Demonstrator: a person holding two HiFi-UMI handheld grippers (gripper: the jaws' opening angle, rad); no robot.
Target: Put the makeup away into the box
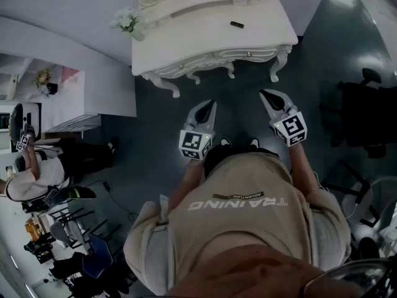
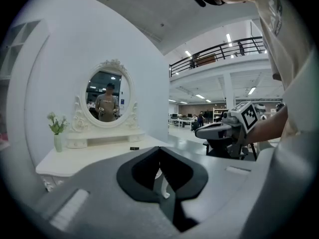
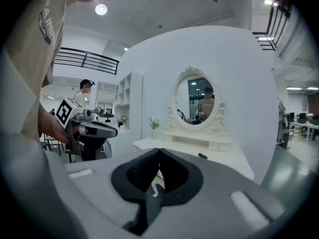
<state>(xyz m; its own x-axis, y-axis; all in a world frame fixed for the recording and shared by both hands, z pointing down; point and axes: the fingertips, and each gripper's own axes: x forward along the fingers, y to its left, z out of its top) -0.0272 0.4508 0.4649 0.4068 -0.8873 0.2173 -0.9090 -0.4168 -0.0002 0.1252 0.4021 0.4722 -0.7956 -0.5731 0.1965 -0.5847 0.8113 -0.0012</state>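
A small black makeup item (image 1: 236, 24) lies on the top of the white dressing table (image 1: 186, 48), toward its right side; it also shows in the left gripper view (image 2: 134, 148) and the right gripper view (image 3: 202, 156). My left gripper (image 1: 213, 102) hangs over the floor just short of the table's front edge, jaws together and nothing between them (image 2: 159, 148). To its right, my right gripper (image 1: 263, 93) is held at about the same distance, also shut and empty (image 3: 159, 150). Both point roughly level at the table.
A vase of white flowers (image 1: 127, 22) stands at the table's left corner, under an oval mirror (image 2: 109, 96). A white shelf unit (image 1: 93, 85) and a seated person (image 1: 31, 172) are on the left. A black chair (image 1: 366, 117) stands on the right.
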